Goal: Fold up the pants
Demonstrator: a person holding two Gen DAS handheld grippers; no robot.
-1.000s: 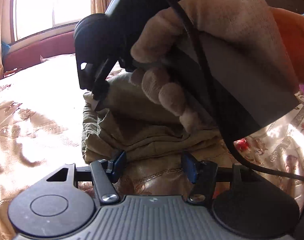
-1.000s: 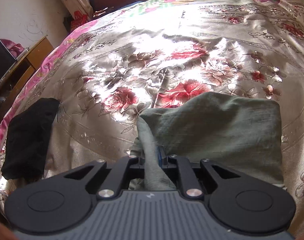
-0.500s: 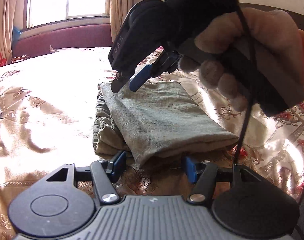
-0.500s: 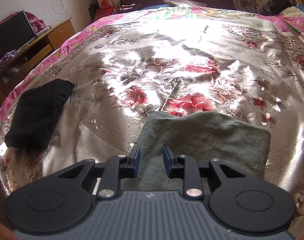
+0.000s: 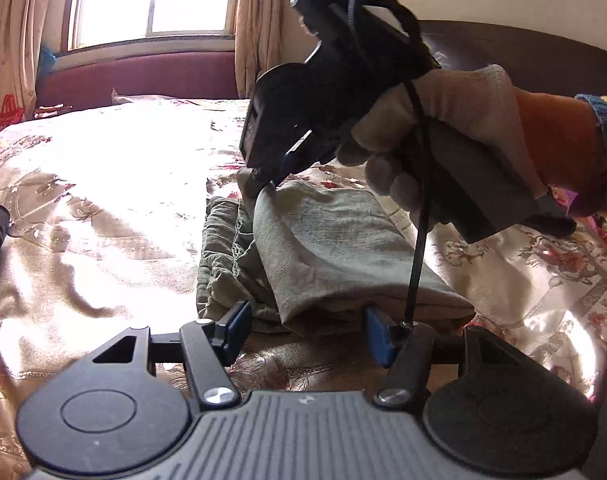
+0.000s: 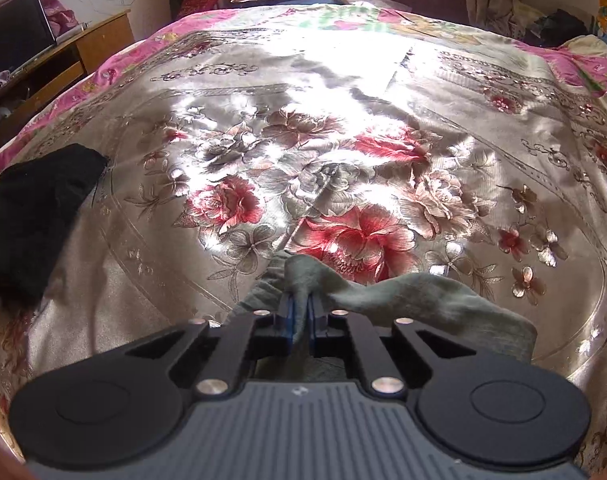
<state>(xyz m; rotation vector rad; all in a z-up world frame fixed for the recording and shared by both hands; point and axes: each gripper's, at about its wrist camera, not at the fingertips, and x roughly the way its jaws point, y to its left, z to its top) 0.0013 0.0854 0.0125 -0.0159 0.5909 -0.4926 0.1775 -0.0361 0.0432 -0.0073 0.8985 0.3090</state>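
The black cloth (image 6: 31,216) is cut off by the left edge.

Left gripper (image 5: 305,330) fingers spread wide, right gripper (image 6: 299,316) fingers pinched together

pants (image 5: 335,248): matt olive-green cloth, soft weave, slightly rough and creased
bedspread (image 6: 303,128): glossy satin-like cloth, smooth, shiny floral pattern in red and gold
left gripper (image 5: 305,326): matt black plastic body; ribbed grey top; blue pads; bright metal screw heads
right gripper (image 6: 299,314): same matt black plastic; blue pads pinching cloth
glove (image 5: 463,120): knitted beige cloth, rough
black garment (image 6: 31,208): matt dark cloth
cabinet (image 6: 75,60): smooth yellowish wood
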